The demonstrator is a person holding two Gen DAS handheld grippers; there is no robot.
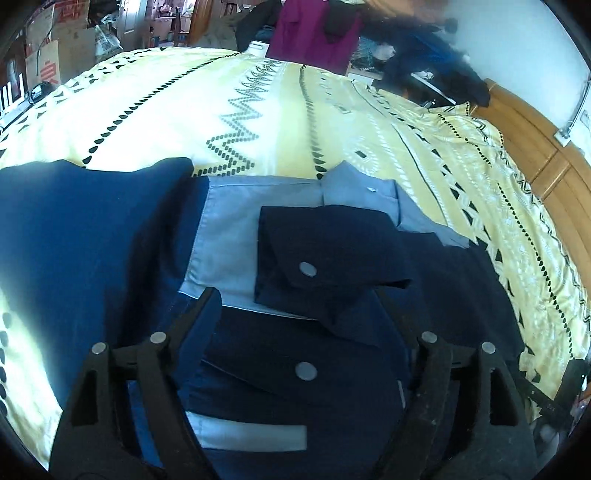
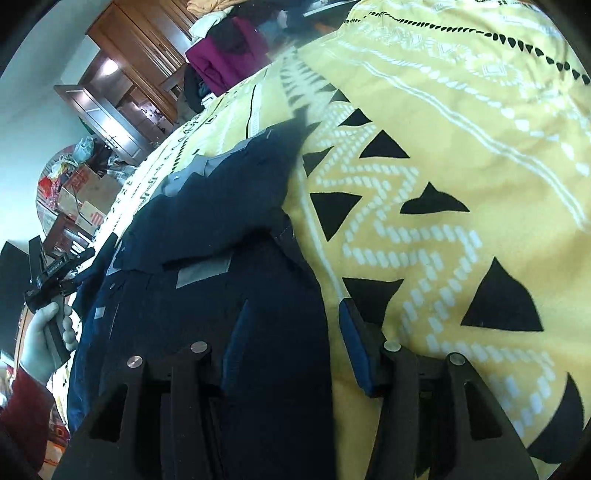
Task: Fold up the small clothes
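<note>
A small navy and light-blue garment (image 1: 295, 258) with silver snap buttons lies on the yellow patterned bedspread (image 1: 184, 103). A navy flap (image 1: 85, 229) of it is raised at the left. My left gripper (image 1: 295, 306) is open, its fingers (image 1: 207, 314) spread over the garment. In the right wrist view the garment (image 2: 221, 221) lies along the left; my right gripper (image 2: 291, 332) is open with its left finger over the navy cloth and its right finger (image 2: 356, 343) on the bedspread (image 2: 461, 184). The left gripper, held in a hand, also shows in the right wrist view (image 2: 51, 273).
Clothes, among them a magenta garment (image 1: 314, 33), are piled beyond the bed's far edge. Cardboard boxes (image 1: 51, 48) stand at the far left. A wooden headboard (image 1: 546, 147) runs along the right. A wooden cabinet (image 2: 140, 59) shows in the right wrist view.
</note>
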